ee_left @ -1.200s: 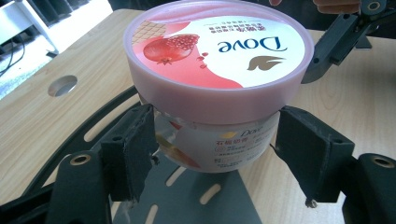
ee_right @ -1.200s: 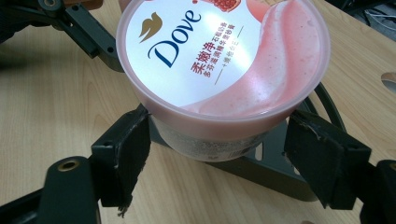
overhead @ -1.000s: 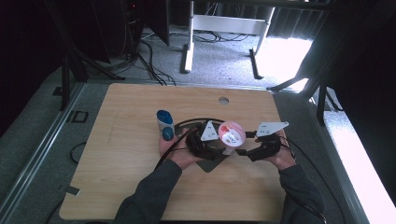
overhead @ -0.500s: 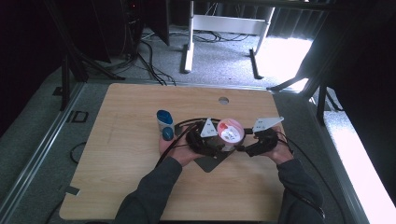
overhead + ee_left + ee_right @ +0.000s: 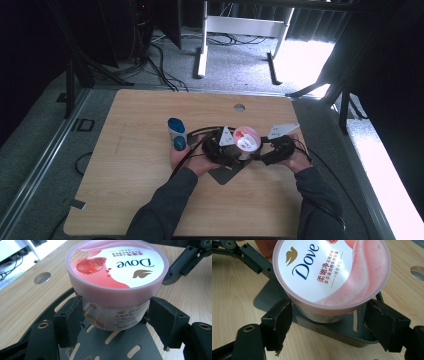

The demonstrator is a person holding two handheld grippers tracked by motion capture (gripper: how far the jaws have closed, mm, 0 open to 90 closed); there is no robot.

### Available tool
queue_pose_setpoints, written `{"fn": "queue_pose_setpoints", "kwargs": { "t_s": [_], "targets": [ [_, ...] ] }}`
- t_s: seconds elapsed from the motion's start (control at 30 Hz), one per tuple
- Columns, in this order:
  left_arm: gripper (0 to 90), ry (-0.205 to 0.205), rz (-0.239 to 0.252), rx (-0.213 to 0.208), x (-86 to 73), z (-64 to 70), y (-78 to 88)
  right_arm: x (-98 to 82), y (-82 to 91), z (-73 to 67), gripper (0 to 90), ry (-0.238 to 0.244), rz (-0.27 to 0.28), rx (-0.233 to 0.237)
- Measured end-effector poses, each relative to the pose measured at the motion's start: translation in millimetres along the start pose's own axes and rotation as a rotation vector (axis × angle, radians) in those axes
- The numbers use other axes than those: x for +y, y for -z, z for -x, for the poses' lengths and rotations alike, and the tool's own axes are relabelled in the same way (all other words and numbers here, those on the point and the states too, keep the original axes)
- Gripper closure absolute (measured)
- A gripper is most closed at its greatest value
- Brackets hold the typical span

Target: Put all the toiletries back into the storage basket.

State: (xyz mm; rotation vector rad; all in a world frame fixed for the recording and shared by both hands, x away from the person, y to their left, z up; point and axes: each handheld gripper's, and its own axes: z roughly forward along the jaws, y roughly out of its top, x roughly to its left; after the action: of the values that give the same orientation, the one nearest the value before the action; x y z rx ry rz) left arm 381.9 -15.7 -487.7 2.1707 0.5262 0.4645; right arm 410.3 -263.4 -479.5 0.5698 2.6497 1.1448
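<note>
- Left gripper [image 5: 113, 315]: jaws on both sides of the jar [image 5: 115, 282], below its lid. Left pad looks pressed to the clear wall; right pad is at the wall, contact unclear. Reads as pinching the jar.
- Right gripper [image 5: 328, 317]: jaws spread, flanking the jar [image 5: 332, 275] from the opposite side. Gaps on both sides, pads not touching.
- Jar: pink lid on, upright, on a dark slotted plate [image 5: 120, 345] lying on the table [image 5: 140, 165], near mid-table, between both hands.
- Blue bottle [image 5: 176, 133] stands just left of the left hand.
- Round hole [image 5: 239, 107] in the tabletop beyond the jar.
</note>
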Motion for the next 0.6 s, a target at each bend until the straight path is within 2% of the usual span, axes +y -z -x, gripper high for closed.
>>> {"fn": "queue_pose_setpoints", "kwargs": {
  "t_s": [0.17,0.43,0.6],
  "targets": [
    [29.4,0.021,0.006,0.007,-0.6,-1.5,-5.6,-1.9,-2.9,4.7,22.9,-0.017,-0.001,-0.003],
    [29.4,0.025,-0.004,0.02,-2.2,-2.5,-15.3,-6.8,-8.9,11.3,23.1,-0.047,-0.006,-0.003],
    [29.4,0.039,-0.011,0.011,-4.6,-4.1,-20.8,-11.1,-12.8,13.1,23.2,-0.064,-0.005,-0.006]
  ]
}}
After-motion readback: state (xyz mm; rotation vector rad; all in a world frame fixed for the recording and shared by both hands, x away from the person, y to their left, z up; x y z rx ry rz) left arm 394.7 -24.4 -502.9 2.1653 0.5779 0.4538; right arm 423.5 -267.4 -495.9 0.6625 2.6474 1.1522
